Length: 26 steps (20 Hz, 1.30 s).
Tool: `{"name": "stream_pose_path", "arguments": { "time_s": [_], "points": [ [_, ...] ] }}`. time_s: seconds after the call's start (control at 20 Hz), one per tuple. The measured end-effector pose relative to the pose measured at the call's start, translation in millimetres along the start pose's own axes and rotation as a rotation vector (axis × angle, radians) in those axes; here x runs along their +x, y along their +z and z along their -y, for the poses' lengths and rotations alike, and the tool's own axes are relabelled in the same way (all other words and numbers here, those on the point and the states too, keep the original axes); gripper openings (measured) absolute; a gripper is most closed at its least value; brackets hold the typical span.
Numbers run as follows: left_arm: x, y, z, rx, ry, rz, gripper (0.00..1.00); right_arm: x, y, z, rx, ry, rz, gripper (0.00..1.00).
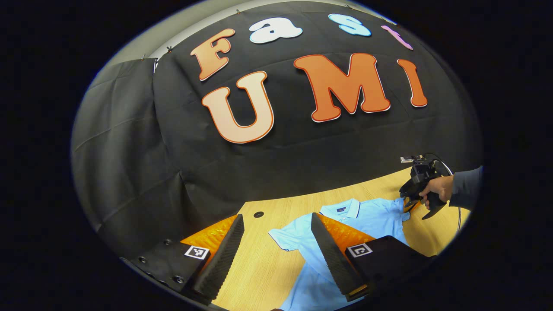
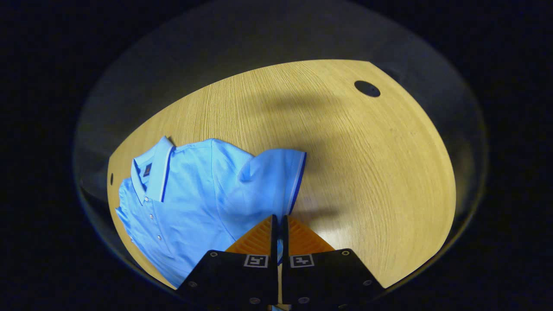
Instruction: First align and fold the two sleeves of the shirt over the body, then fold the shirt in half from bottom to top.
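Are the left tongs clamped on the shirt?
No, the left tongs stand wide open above the shirt, gripping nothing.

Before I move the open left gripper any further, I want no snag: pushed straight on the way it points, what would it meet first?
Probably the shirt: the left gripper stands open above the table, aimed at its near sleeve. Height above the cloth is hard to judge.
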<state>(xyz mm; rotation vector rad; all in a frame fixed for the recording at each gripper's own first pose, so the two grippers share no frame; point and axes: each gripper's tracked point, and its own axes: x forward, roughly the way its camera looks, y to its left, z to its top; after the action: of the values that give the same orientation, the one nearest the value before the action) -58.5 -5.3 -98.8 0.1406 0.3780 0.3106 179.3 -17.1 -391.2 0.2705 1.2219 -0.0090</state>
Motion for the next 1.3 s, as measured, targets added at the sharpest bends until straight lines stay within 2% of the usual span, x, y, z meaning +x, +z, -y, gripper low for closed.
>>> {"name": "stream_pose_path", "arguments": {
  "time_s": [0.25, 0.5, 0.7, 0.95, 1.1, 1.15, 1.3],
  "points": [
    [13.5, -2.1, -16.3, -0.004, -0.022, 0.013, 1.00, -20.8, 14.5, -18.4, 0.008, 0.048, 0.077, 0.04],
    [36.8, -10.7, -39.6, -0.021, -0.051, 0.019, 1.00, -44.6, 18.1, -59.5, 0.000, 0.126, 0.133, 0.04],
    [55.1, -38.9, -59.3, -0.082, -0.072, -0.034, 1.00, -50.2, 4.8, -95.0, -0.061, 0.139, 0.137, 0.04],
    [78.1, -70.8, -99.6, -0.124, -0.060, -0.090, 1.00, -50.6, -14.8, -139.4, -0.143, 0.154, 0.137, 0.04],
    [97.8, -90.8, -93.9, -0.166, -0.137, -0.158, 0.97, -51.0, -22.9, -163.0, -0.185, 0.180, 0.135, 0.04],
    [106.8, -97.7, -93.4, -0.168, -0.160, -0.180, 1.00, -53.2, -25.9, -170.0, -0.202, 0.189, 0.140, 0.05],
    [132.2, -110.8, -83.8, -0.170, -0.226, -0.234, 1.00, -62.5, -32.3, -177.9, -0.255, 0.184, 0.179, 0.17]
  ]
}}
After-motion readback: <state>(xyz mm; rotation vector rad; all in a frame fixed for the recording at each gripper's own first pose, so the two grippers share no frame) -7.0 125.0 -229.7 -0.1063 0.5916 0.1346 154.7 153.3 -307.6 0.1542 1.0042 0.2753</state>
